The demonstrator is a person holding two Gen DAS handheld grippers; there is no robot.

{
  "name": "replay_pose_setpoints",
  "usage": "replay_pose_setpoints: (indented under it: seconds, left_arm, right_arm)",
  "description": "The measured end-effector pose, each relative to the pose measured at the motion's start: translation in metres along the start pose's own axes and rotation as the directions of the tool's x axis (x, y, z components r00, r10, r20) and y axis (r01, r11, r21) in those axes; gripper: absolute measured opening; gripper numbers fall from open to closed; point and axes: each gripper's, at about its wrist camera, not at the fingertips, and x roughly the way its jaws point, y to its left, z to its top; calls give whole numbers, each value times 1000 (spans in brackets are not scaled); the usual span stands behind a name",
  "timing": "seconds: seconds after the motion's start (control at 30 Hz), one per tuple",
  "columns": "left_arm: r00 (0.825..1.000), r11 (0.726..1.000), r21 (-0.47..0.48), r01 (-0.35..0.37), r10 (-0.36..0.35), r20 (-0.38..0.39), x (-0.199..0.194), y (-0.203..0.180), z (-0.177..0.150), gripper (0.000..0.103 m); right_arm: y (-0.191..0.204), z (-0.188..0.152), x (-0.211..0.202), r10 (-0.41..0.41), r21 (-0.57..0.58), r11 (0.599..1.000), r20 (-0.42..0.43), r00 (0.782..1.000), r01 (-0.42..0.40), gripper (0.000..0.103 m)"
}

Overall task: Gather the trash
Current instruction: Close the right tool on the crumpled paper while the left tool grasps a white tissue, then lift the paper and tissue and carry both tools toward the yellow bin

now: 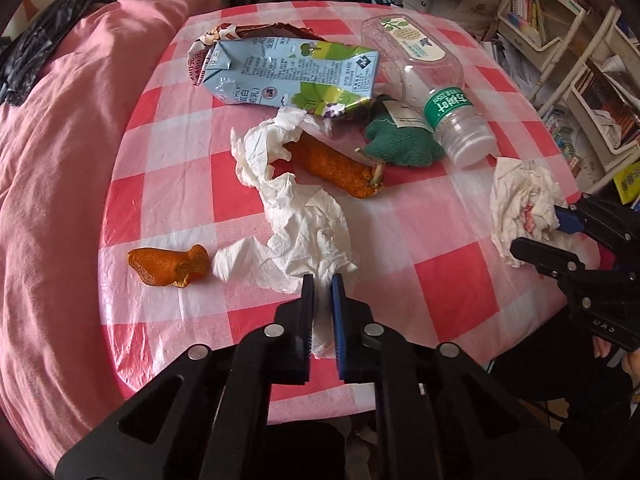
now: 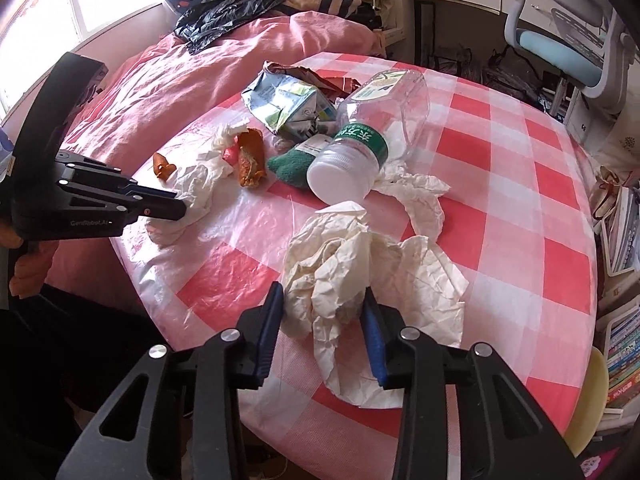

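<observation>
Tissue (image 1: 296, 236) near the table's (image 1: 440, 276) front edge, light and soft, sits clamped at its near fold by the left gripper (image 1: 322, 288); right gripper (image 2: 324, 300) jaws pinch another crumpled tissue (image 2: 344, 264).

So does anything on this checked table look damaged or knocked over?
Yes. The milk carton is crushed and torn open at one end, lying flat. The clear plastic bottle lies on its side, apparently empty, nothing spilled. A green sock sits among peel and tissues, odd for trash.
</observation>
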Motion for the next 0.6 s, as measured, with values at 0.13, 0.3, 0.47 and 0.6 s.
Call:
replay_pose_setpoints:
  seconds: [0.13, 0.3, 0.47, 0.6]
  left_arm:
    - [991, 992, 27, 122, -123, 58, -25, -1, -1, 5]
    - [946, 957, 104, 271, -284, 156, -53, -15, 3, 5]
    - [937, 961, 82, 265, -276, 215, -59, -21, 15, 5]
    - [946, 980, 37, 197, -199, 257, -57, -25, 30, 5]
  right_arm:
    - [-1, 0, -5, 3, 0, 1000, 18, 1000, -3, 33]
    - [-2, 1, -11, 5, -5, 1000, 47, 999, -5, 33]
    - [-3, 4, -23, 7, -11, 1000, 99, 995, -6, 33]
    - [-3, 7, -32, 4, -19, 1000, 141, 990, -1, 33]
